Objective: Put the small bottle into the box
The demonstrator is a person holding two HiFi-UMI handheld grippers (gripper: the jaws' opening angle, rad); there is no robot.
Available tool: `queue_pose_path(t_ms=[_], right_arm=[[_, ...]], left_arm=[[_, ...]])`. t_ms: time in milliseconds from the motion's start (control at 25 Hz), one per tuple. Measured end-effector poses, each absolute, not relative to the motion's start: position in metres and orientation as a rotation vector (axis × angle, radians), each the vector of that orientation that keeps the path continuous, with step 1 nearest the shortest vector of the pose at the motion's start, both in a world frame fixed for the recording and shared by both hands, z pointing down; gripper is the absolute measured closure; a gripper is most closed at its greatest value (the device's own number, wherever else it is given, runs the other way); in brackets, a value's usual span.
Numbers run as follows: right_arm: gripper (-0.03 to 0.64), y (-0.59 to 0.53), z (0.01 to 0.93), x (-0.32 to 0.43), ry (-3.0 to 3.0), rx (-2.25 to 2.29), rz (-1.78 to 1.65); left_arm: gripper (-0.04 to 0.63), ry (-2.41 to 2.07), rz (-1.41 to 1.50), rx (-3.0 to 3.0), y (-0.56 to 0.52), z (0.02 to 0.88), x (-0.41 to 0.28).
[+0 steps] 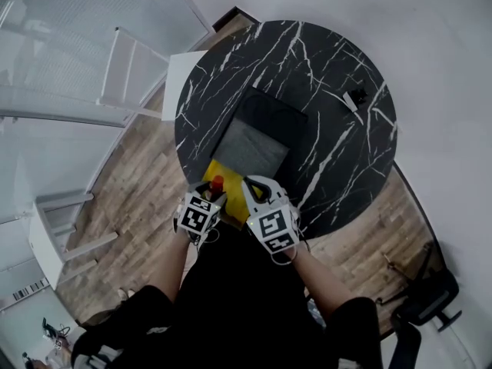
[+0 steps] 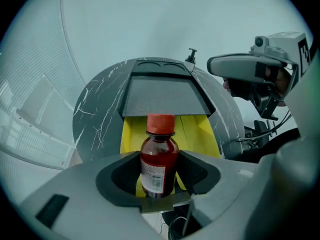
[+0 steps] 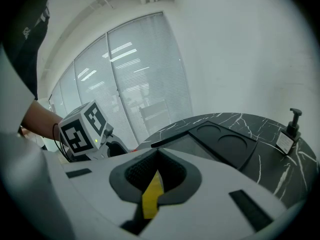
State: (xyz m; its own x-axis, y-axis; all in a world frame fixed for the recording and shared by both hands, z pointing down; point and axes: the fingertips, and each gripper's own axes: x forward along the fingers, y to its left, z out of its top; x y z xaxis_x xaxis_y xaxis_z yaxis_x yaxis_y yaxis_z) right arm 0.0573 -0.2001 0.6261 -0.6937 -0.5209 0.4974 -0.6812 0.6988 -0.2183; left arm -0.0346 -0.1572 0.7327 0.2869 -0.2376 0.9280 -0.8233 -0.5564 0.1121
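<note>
Clamping small bottle (image 2: 159,151), left tool (image 2: 159,173) hides base.

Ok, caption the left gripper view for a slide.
Left hand-held gripper shut on the red-capped small bottle, before the yellow-flapped box on a marble table.

The table (image 1: 338,152) is glossy veined marble, the floor (image 1: 138,198) wood planks, the small bottle (image 2: 159,159) glossy.

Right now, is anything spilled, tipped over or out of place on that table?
Nothing stands out. The small bottle is held upright and capped by the left gripper. The right gripper pinches the yellow flap at the near end of the box. The box lies flat on the table, with nothing spilled.
</note>
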Motion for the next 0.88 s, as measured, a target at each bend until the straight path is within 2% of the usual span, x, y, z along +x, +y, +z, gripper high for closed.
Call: queue_pose_path(t_ms=[880], right_arm=[[0.621, -0.201, 0.64, 0.055, -2.485, 0.904, 0.603]], left_arm=[[0.379, -0.873, 1.344, 1.915, -0.163, 0.765, -0.027]])
